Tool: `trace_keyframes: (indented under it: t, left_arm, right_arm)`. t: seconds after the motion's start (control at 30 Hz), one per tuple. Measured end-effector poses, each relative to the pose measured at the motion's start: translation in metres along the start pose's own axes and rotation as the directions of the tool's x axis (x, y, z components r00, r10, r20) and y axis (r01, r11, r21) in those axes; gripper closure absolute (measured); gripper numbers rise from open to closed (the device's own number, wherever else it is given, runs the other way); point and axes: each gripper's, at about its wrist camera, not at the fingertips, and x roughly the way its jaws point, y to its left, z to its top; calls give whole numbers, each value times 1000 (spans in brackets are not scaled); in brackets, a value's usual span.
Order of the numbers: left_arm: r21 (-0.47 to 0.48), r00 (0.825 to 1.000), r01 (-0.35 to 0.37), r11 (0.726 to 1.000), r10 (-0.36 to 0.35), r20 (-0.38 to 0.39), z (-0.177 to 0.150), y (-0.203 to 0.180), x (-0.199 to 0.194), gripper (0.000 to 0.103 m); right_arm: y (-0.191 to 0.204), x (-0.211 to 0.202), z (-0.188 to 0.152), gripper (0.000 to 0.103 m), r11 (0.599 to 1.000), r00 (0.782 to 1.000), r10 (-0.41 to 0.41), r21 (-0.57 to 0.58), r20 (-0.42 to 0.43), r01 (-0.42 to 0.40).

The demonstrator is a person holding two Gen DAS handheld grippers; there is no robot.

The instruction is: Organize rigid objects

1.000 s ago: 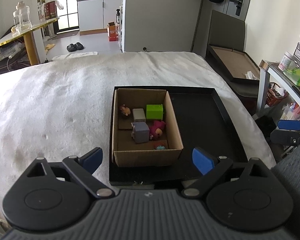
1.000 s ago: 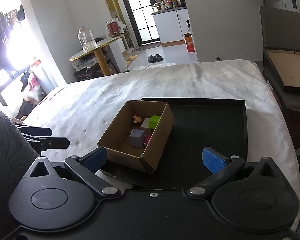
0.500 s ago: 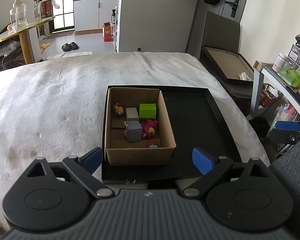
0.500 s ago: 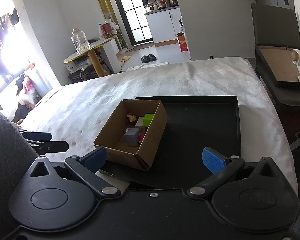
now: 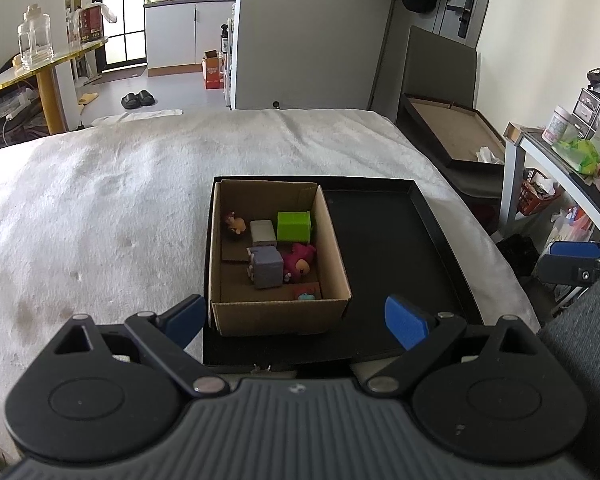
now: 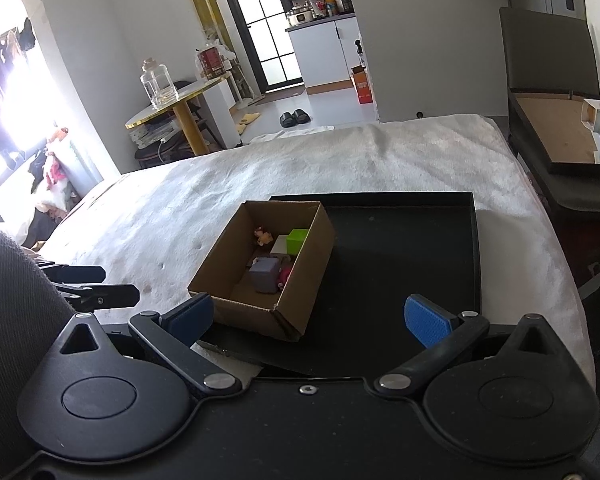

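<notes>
Since the small toys are gathered inside the cardboard box, which sits in the left part of the black tray on the bed, sorting looks nearly finished. Left tongs hover wide and empty just short of the box; right tongs likewise, angled toward it.

Daylight fills both views evenly and sharply. In the right wrist view, the arched window far left of the cardboard box is blown out to white glare. The box walls shade its floor. Fisheye bending curves the walls and darkens the corners.
</notes>
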Motion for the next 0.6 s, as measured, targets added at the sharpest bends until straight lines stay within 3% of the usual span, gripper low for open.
trace_keyframes:
  t: [0.6]
  left_arm:
    - [14,1000,22,1000,-22,10,5,-5,7,7]
  right_arm:
    - [4,2,2,0,1000,1000,7,-2,-1,-7]
